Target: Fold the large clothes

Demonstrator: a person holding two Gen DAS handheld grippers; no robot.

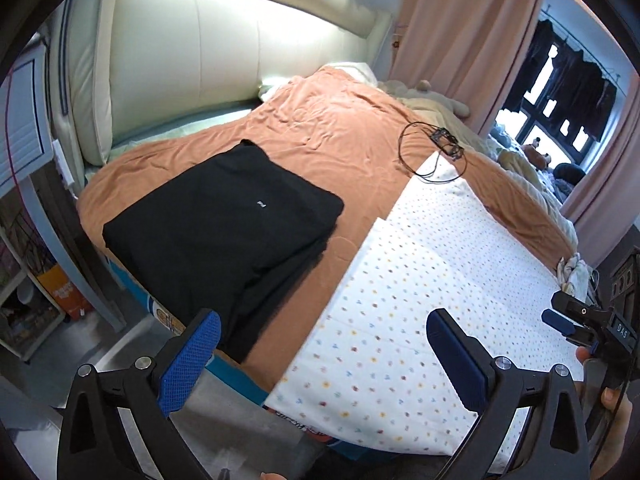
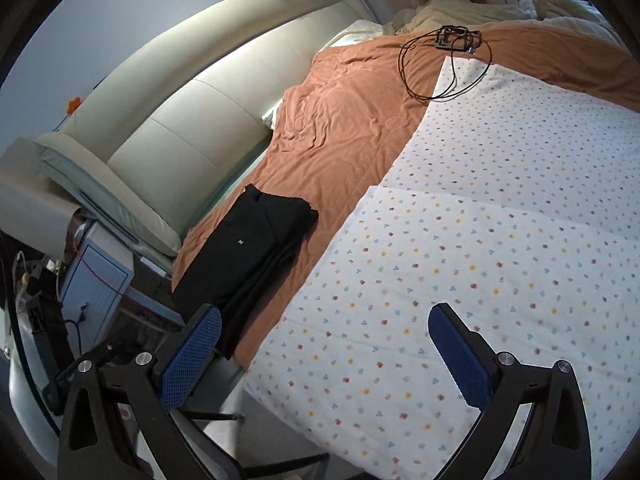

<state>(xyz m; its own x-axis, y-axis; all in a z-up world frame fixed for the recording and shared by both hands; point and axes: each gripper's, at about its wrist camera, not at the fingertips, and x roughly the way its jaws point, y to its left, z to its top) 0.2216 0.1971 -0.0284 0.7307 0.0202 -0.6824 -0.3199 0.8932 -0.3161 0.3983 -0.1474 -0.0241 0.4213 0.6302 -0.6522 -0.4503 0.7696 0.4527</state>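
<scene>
A black folded garment (image 1: 224, 224) lies on the orange bed cover (image 1: 320, 132) near the bed's left edge; it also shows in the right wrist view (image 2: 248, 256). A white sheet with small coloured dots (image 1: 404, 300) lies spread flat to its right, seen larger in the right wrist view (image 2: 480, 260). My left gripper (image 1: 324, 354) is open and empty above the sheet's near left corner. My right gripper (image 2: 326, 354) is open and empty above the sheet's near edge; it also shows at the right edge of the left wrist view (image 1: 568, 316).
A black cable with a small device (image 1: 436, 144) lies at the sheet's far corner. A cream padded headboard (image 1: 224, 60) stands to the left. Rumpled bedding and soft toys (image 1: 520, 152) lie at the far side. Shelving and floor (image 1: 48, 300) are left of the bed.
</scene>
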